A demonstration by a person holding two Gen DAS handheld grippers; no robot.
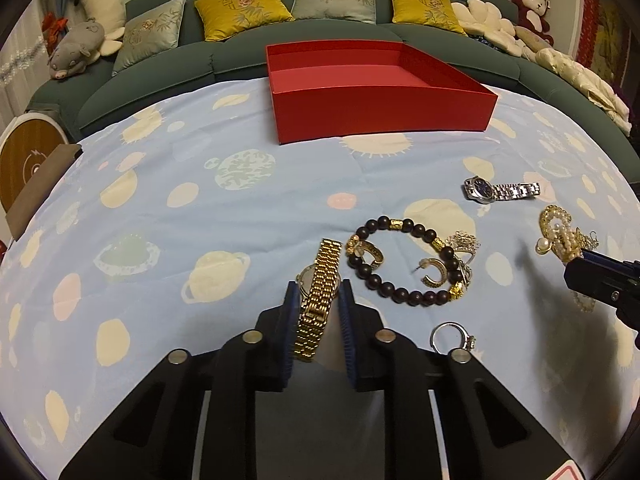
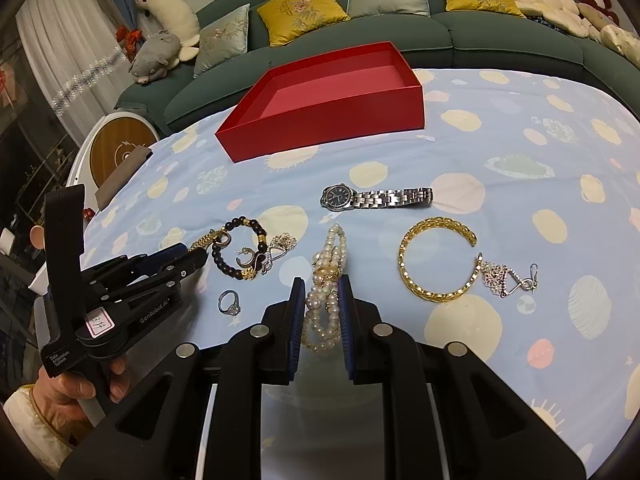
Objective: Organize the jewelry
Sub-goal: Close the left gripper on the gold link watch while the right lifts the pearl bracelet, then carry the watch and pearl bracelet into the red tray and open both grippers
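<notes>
My left gripper (image 1: 319,292) has its jaws closed around a gold watch (image 1: 318,300) lying on the blue cloth. My right gripper (image 2: 321,292) has its jaws closed around a pearl bracelet (image 2: 326,280). An empty red box (image 1: 372,92) stands at the far side, also seen in the right wrist view (image 2: 332,120). Nearby lie a dark bead bracelet (image 1: 400,260), gold hoop earrings (image 1: 434,274), a silver ring (image 1: 454,336), a silver watch (image 2: 376,197), a gold bangle (image 2: 432,264) and a silver earring (image 2: 508,278).
The table has a blue planet-print cloth (image 1: 200,220). A green sofa (image 1: 240,52) with cushions and plush toys runs behind it. A round wooden object (image 2: 120,152) stands off the table's left edge.
</notes>
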